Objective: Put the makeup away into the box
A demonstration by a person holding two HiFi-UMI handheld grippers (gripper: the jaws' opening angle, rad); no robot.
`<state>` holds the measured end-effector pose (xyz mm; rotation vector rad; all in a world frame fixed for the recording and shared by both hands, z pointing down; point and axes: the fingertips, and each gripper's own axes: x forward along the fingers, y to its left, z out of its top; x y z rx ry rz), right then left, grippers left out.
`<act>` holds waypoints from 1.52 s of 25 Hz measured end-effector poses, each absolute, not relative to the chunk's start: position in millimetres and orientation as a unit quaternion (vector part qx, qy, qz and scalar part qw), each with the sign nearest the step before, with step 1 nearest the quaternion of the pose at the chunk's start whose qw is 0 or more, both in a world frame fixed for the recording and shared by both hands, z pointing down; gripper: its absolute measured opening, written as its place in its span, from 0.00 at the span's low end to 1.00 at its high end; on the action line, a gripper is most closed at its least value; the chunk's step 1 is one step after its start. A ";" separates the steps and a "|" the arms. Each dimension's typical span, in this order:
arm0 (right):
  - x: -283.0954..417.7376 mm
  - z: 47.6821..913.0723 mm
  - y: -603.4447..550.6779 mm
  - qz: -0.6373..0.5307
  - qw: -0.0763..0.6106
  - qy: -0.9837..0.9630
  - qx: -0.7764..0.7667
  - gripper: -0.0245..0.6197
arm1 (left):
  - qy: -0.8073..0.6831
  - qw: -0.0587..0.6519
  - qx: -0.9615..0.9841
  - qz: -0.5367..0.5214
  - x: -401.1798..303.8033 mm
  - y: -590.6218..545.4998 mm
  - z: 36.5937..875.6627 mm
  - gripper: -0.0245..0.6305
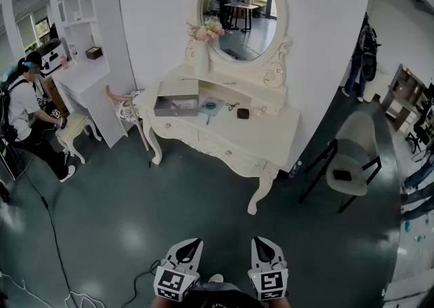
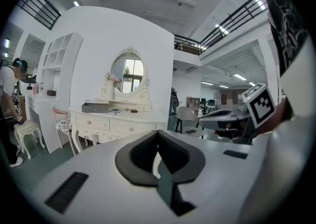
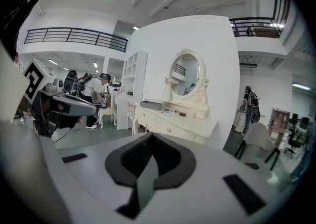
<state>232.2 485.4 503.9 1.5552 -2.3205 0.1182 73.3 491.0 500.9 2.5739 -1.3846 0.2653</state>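
Note:
A grey open box stands on the left part of the white dressing table, under an oval mirror. Small makeup items lie to its right: a teal one and a dark one. Both grippers are far from the table, low near the person's body, over the dark floor. My left gripper is shut and holds nothing. My right gripper is shut and empty too. The left gripper view shows the box far off past the shut jaws; the right gripper view shows the box likewise.
A grey chair stands right of the table, a small white chair at its left end. A person sits at a white desk on the far left. A cable runs across the floor at left.

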 end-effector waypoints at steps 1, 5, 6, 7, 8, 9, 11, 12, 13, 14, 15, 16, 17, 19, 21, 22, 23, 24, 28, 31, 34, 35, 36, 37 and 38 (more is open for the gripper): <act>233.5 504.2 484.9 0.041 0.171 -0.817 0.548 0.05 | -0.469 0.103 0.873 0.090 74.5 490.9 500.4 0.06; 238.4 504.9 483.2 0.036 0.166 -0.815 0.554 0.05 | -0.469 0.099 0.873 0.091 75.1 491.2 501.5 0.06; 239.1 504.1 482.9 0.035 0.163 -0.815 0.555 0.05 | -0.471 0.098 0.872 0.091 73.6 491.3 501.3 0.06; 239.5 502.9 482.4 0.034 0.160 -0.815 0.556 0.05 | -0.474 0.098 0.871 0.091 71.5 491.1 500.6 0.06; 239.4 501.6 481.6 0.035 0.157 -0.815 0.556 0.05 | -0.477 0.097 0.869 0.089 68.9 490.6 499.6 0.06; 239.3 500.6 480.5 0.036 0.155 -0.816 0.556 0.05 | -0.479 0.095 0.868 0.087 66.2 489.5 498.1 0.06; 239.7 498.6 477.2 0.035 0.154 -0.814 0.559 0.05 | -0.484 0.092 0.866 0.084 60.6 486.2 495.0 0.06; 240.3 497.6 475.4 0.033 0.153 -0.813 0.561 0.05 | -0.485 0.092 0.865 0.084 57.7 484.5 494.9 0.06; 241.0 496.6 473.7 0.032 0.151 -0.812 0.563 0.05 | -0.488 0.092 0.864 0.084 54.7 482.7 495.4 0.06; 241.7 495.8 472.0 0.031 0.150 -0.811 0.565 0.05 | -0.490 0.091 0.863 0.083 51.8 480.4 495.6 0.06; 242.5 495.2 470.2 0.030 0.148 -0.810 0.567 0.05 | -0.493 0.090 0.861 0.083 49.2 477.6 495.2 0.06; 243.5 494.6 468.0 0.029 0.147 -0.809 0.569 0.05 | -0.496 0.088 0.860 0.081 46.8 474.1 494.1 0.06; 244.7 494.1 465.4 0.027 0.147 -0.807 0.571 0.05 | -0.499 0.087 0.858 0.079 44.7 470.0 492.7 0.06; 246.5 492.9 458.6 0.025 0.146 -0.804 0.575 0.05 | -0.503 0.086 0.857 0.075 40.8 460.8 490.7 0.06; 247.3 491.7 450.4 0.026 0.141 -0.802 0.580 0.05 | -0.503 0.086 0.857 0.073 38.1 451.5 490.4 0.06; 247.5 491.5 446.0 0.027 0.139 -0.801 0.582 0.05 | -0.502 0.086 0.857 0.073 37.2 446.8 490.5 0.06; 247.1 491.4 441.5 0.029 0.137 -0.800 0.583 0.05 | -0.502 0.086 0.858 0.073 36.2 442.0 490.7 0.06; 246.2 491.2 436.8 0.031 0.136 -0.800 0.584 0.05 | -0.501 0.087 0.858 0.074 35.1 436.8 490.8 0.06; 243.0 495.3 417.9 0.039 0.143 -0.798 0.584 0.05 | -0.501 0.089 0.858 0.074 29.9 414.6 492.9 0.06; 240.6 497.3 402.5 0.046 0.144 -0.796 0.587 0.05 | -0.499 0.093 0.859 0.075 25.1 395.6 494.7 0.06; 239.1 497.3 387.2 0.047 0.143 -0.792 0.592 0.05 | -0.497 0.096 0.859 0.076 19.8 376.5 495.6 0.06; 237.9 498.1 382.3 0.049 0.144 -0.791 0.593 0.05 | -0.496 0.096 0.859 0.076 18.0 370.3 496.0 0.06; 236.4 499.1 377.4 0.050 0.145 -0.790 0.594 0.05 | -0.495 0.097 0.860 0.076 16.3 364.2 496.7 0.06; 234.6 500.2 372.3 0.051 0.147 -0.789 0.595 0.05 | -0.494 0.097 0.861 0.076 14.7 358.1 497.5 0.06; 232.8 501.0 367.2 0.052 0.149 -0.787 0.596 0.05 | -0.492 0.097 0.862 0.077 13.0 352.2 498.2 0.06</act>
